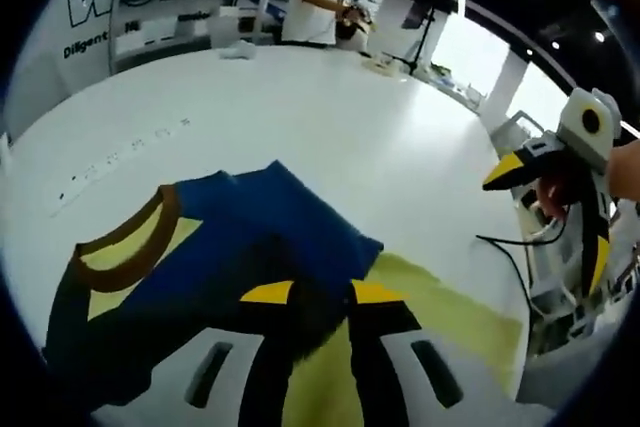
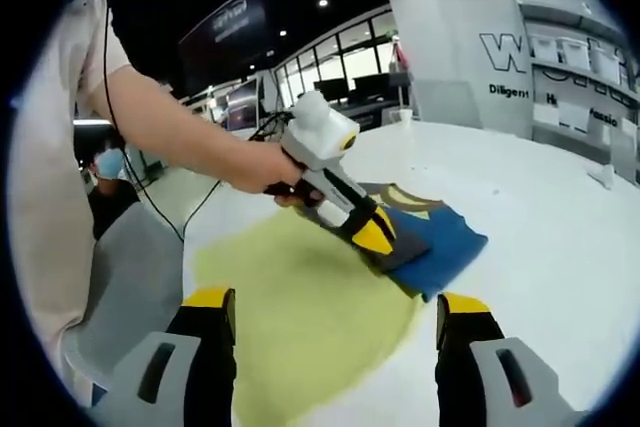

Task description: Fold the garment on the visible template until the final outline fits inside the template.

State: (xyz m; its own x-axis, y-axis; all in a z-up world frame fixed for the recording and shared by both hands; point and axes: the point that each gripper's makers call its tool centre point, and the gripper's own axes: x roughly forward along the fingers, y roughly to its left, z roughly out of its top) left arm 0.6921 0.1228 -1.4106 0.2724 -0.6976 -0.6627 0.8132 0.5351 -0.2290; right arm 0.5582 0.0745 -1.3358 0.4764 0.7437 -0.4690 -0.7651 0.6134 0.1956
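Blue T-shirt half folded on the yellow template

In the right gripper view, the left gripper point(image 2: 378, 235) pinches the blue T-shirt point(image 2: 440, 242), which lies across the yellow template point(image 2: 300, 297) at its 1 o'clock edge on the white table point(image 2: 560, 207). The right gripper point(image 2: 335, 309) stands wide open and empty, lifted clear of the template.

the garment point(image 2: 425, 237) lies on the template point(image 2: 300, 297), which lies near an edge of the worktop point(image 2: 560, 217); the left gripper point(image 2: 375, 232) rests on the garment, right gripper point(image 1: 520, 169) off the worktop's edge
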